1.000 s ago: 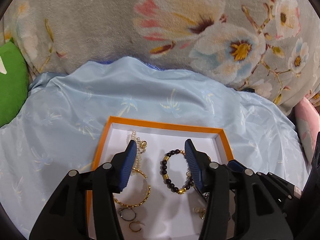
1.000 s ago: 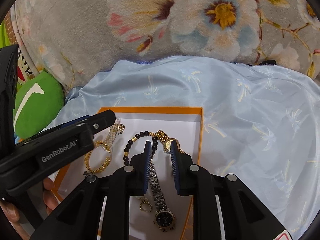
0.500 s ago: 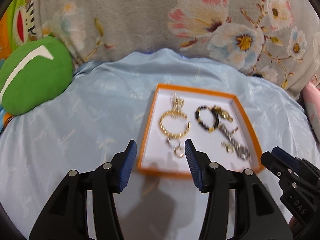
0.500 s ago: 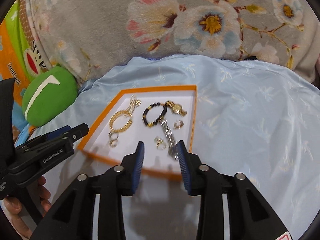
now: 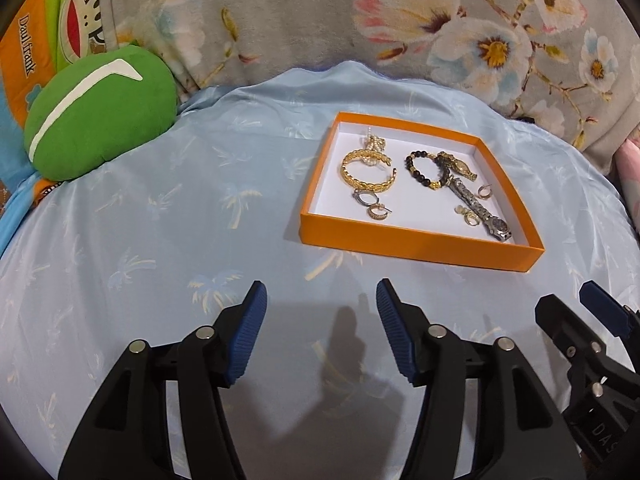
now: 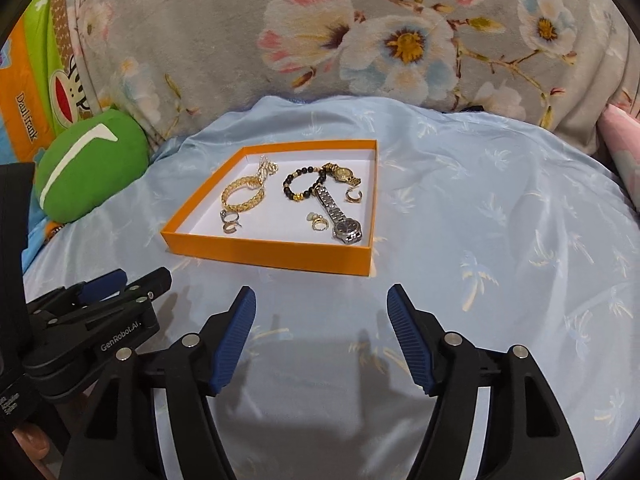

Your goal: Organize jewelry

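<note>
Both tongs have drawn back from the box since a second ago, when their tips hung right over the jewelry; the right pair, then nearly closed, has spread. Nearest the camera, the left gripper [image 5: 319, 300] hovers over the pale blue cloth [image 5: 160, 240] with its blue pads wide apart and nothing between them. The right gripper [image 6: 321, 302] is just beside it, likewise spread and empty.

Beyond the tips, apart from both, the orange box [image 5: 420, 244] rests on the cloth. On its white floor, the near side has small hoop earrings [image 5: 370, 204] and a silver watch [image 6: 340, 216] stretched lengthwise. Farther in lie a gold bangle [image 5: 368, 174], a dark beaded bracelet [image 5: 424, 168], a gold watch [image 6: 340, 172] touching the beads, and a pearl piece [image 5: 374, 144] at the far wall.

Off to the left sits a green cushion [image 5: 96, 112]; a grey floral blanket [image 6: 360, 32] rises behind everything.
</note>
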`<state>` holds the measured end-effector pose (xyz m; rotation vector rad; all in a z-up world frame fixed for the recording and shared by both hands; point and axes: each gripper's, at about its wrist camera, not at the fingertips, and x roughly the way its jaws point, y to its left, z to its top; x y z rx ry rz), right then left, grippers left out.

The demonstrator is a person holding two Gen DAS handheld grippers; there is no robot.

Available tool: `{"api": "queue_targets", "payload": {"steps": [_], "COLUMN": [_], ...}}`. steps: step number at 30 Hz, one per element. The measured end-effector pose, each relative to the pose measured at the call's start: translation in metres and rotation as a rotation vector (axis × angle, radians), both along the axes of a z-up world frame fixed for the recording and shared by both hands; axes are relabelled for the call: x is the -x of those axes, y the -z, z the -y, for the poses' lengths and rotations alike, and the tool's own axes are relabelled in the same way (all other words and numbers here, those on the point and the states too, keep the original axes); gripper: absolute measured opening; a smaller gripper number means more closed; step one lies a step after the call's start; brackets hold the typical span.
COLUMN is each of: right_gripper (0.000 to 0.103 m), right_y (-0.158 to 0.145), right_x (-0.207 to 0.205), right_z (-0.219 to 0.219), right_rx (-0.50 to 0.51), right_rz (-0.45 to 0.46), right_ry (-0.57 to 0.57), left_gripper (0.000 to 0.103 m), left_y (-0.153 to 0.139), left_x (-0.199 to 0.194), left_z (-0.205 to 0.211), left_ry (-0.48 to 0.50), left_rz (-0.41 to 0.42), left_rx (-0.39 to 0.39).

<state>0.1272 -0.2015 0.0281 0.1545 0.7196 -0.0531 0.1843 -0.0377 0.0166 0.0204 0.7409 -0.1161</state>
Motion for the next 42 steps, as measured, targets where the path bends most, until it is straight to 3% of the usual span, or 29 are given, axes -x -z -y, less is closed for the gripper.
{"api": "queue_targets", "payload": {"steps": [2, 9, 11, 14, 42], "right_gripper": [0.072, 0.077, 0.081, 0.083, 0.084], "right_y": [0.002, 0.007, 0.007, 0.005, 0.006], "right_x": [-0.002, -0.005, -0.005, -0.004, -0.004], "right_z": [0.000, 0.000, -0.002, -0.005, -0.003], "right_rx": [0.003, 0.013, 0.026, 0.041, 0.043], "right_rz": [-0.014, -0.034, -0.031, -0.025, -0.025], "right_ry": [0.004, 0.011, 0.006, 0.006, 0.009], "left_gripper": [0.066, 0.067, 0.074, 0.076, 0.079], "left_y": [0.001, 0.002, 0.002, 0.000, 0.000], "left_x": [0.000, -0.001, 0.000, 0.002, 0.003], "left_z": [0.000, 0.006, 0.007, 0.009, 0.011], "left_ry": [-0.008, -0.009, -0.009, -0.006, -0.035], "left_rz": [-0.003, -0.009, -0.003, 0.010, 0.021], "left_rx": [-0.006, -0.043, -0.052, -0.066, -0.102]}}
